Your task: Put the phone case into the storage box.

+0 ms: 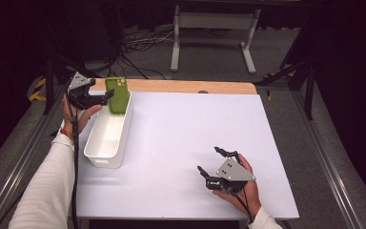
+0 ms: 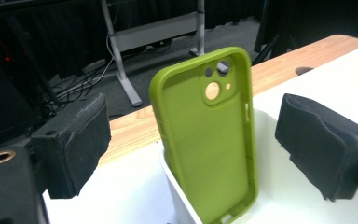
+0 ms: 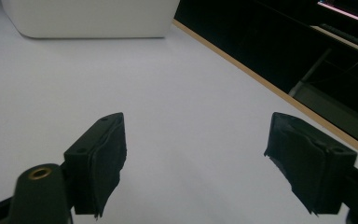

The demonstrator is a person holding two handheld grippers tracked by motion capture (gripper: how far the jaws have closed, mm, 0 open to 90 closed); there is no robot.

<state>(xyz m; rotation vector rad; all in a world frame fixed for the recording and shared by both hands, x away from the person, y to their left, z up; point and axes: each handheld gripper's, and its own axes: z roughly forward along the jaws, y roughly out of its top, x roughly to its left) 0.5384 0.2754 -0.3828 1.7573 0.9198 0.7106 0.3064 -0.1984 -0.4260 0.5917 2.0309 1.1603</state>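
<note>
The green phone case (image 1: pixel 117 95) stands almost upright at the far end of the white bin (image 1: pixel 106 143), leaning on the far wall, at the table's (image 1: pixel 181 143) far left. The left gripper (image 1: pixel 106 97) sits just left of it with its 2 jaws spread wide; its pads (image 2: pixel 77 140) flank the case without touching it, so nothing is gripped. The right gripper (image 1: pixel 216 161) rests near the table's near right edge, jaws wide apart and empty.

Risks, as I judge them: the case is balanced on its bottom edge, so a jaw brushing it on the way out could tip it flat into the bin or over the rim onto the table. The bin looks light, and a nudge from the hand against its left wall might slide it.

The left gripper view shows the case's inner face, camera cutout and clear gaps to both pads (image 2: pixel 321 149), which the high view is too small to settle. The high view shows how much of the bin lies nearer than the case. The right gripper view shows bare table between its pads (image 3: pixel 100 158) and the bin's near end (image 3: pixel 88 21) far off.
</note>
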